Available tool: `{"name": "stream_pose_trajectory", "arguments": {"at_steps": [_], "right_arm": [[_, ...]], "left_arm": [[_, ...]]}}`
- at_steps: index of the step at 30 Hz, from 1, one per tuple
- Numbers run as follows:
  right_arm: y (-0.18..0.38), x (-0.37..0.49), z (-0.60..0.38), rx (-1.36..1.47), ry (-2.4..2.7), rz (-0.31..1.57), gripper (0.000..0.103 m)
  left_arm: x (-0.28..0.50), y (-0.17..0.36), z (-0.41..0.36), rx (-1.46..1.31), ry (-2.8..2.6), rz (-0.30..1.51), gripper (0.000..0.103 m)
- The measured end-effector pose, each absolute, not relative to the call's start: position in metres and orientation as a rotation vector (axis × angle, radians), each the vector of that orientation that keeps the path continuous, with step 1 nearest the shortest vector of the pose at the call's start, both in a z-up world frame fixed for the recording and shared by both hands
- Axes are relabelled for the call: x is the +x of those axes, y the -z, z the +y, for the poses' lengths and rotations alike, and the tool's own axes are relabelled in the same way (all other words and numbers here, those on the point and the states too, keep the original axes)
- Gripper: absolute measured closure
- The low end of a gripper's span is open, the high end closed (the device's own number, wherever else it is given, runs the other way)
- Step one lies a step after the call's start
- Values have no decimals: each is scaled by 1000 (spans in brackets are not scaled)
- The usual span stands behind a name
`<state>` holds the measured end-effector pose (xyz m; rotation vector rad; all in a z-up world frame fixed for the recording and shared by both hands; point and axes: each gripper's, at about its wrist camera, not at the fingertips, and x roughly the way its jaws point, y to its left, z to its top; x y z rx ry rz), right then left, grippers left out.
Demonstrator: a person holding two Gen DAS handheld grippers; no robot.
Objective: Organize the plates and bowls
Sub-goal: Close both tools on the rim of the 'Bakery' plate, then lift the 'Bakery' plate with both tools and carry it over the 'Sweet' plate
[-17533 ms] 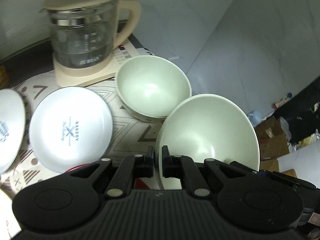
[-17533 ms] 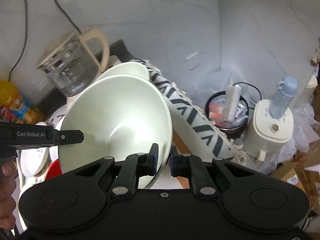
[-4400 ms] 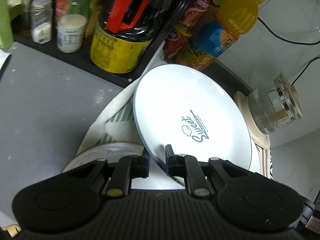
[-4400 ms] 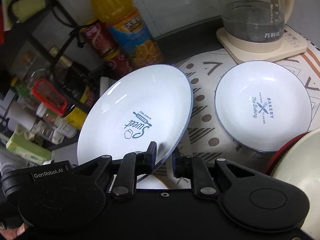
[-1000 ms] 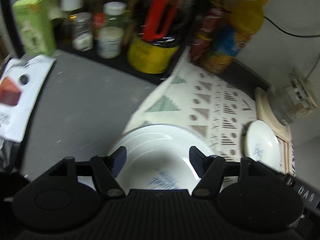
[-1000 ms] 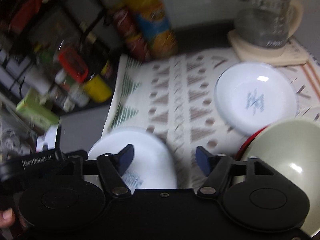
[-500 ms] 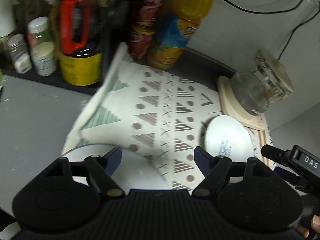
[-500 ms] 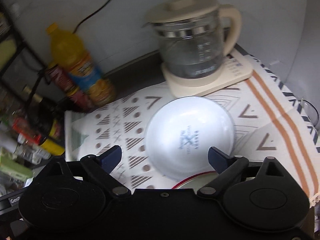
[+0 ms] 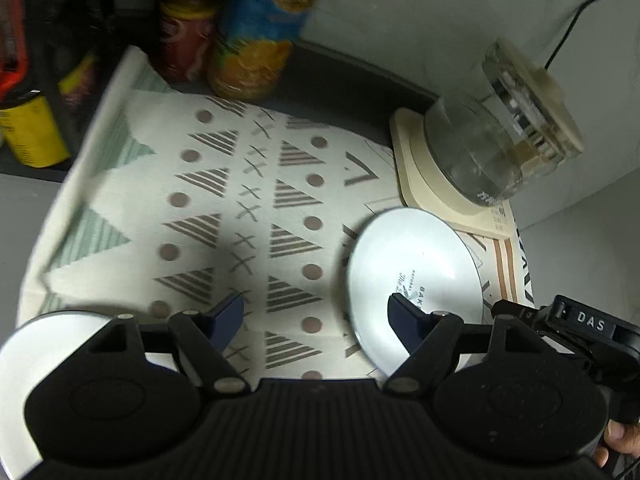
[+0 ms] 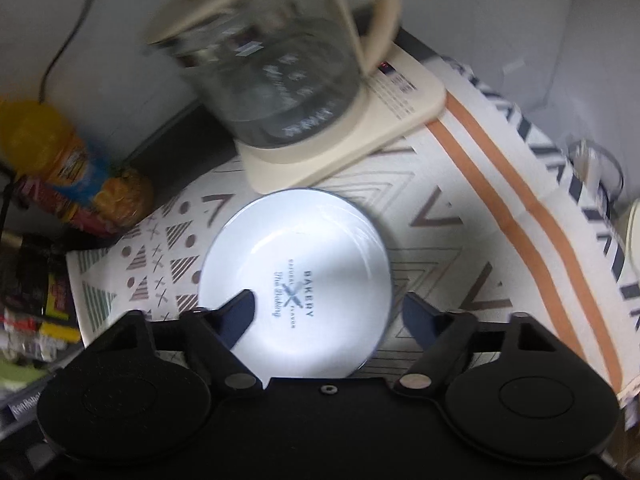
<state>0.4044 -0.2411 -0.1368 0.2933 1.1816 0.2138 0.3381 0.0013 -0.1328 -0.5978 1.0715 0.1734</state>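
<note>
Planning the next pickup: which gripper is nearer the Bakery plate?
Right. The right gripper, jaws closing, frames the Bakery plate; the left gripper sits beside it, over the cloth.

Both my wrist cams ride right behind my jaws, looking steeply down at the patterned cloth (image 9: 248,216) from fairly close. My left gripper (image 9: 316,312) view has the white plate (image 9: 412,264) past its right-hand jaw; my right gripper (image 10: 328,316) view sits nearer, that plate (image 10: 296,248) centred just beyond its jaws. Both share the plate, the kettle (image 9: 500,148) (image 10: 276,68) behind it and the orange bottle (image 10: 60,156).
</note>
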Motion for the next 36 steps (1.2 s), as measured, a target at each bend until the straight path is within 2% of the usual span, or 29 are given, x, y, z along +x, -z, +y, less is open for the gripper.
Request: {"name": "stream_pose_trajectory", "arguments": {"at_steps": [2,6,9,12,14,17,20,22,25,30,36], "right_arm": [[145,412,-247,312,-200,1206,38],[160,425,-250,301,-183,1253,40],[171,434,-249,288,-185,1290,44],[181,441,-250,282,-171,1318,54],[188,444,-253,295,-149,1330,66],[196,448,-255,322,-148,1353,76],[201,450,-253,326,-164,1369,78],[205,452,-252,330,-175,1386,79],[208,454,-249,324,-189,1391,81],[207,455,-246,304,-188,1387,83],[188,447,-254,352,-211,1306,94]], "left_arm": [[348,141,-3,-606,-157,1095,28],[364,155,-10,-606,-141,1130,30],[375,165,-13,-617,-125,1158,36],[385,175,-17,-625,-107,1191,45],[390,182,-19,-636,-105,1212,55],[395,190,-21,-649,-100,1229,69],[399,200,-22,-665,-100,1260,81],[399,203,-22,-671,-101,1255,85],[401,205,-22,-682,-87,1251,89],[404,204,-26,-644,-82,1248,90],[399,190,-15,-647,-69,1198,92]]}}
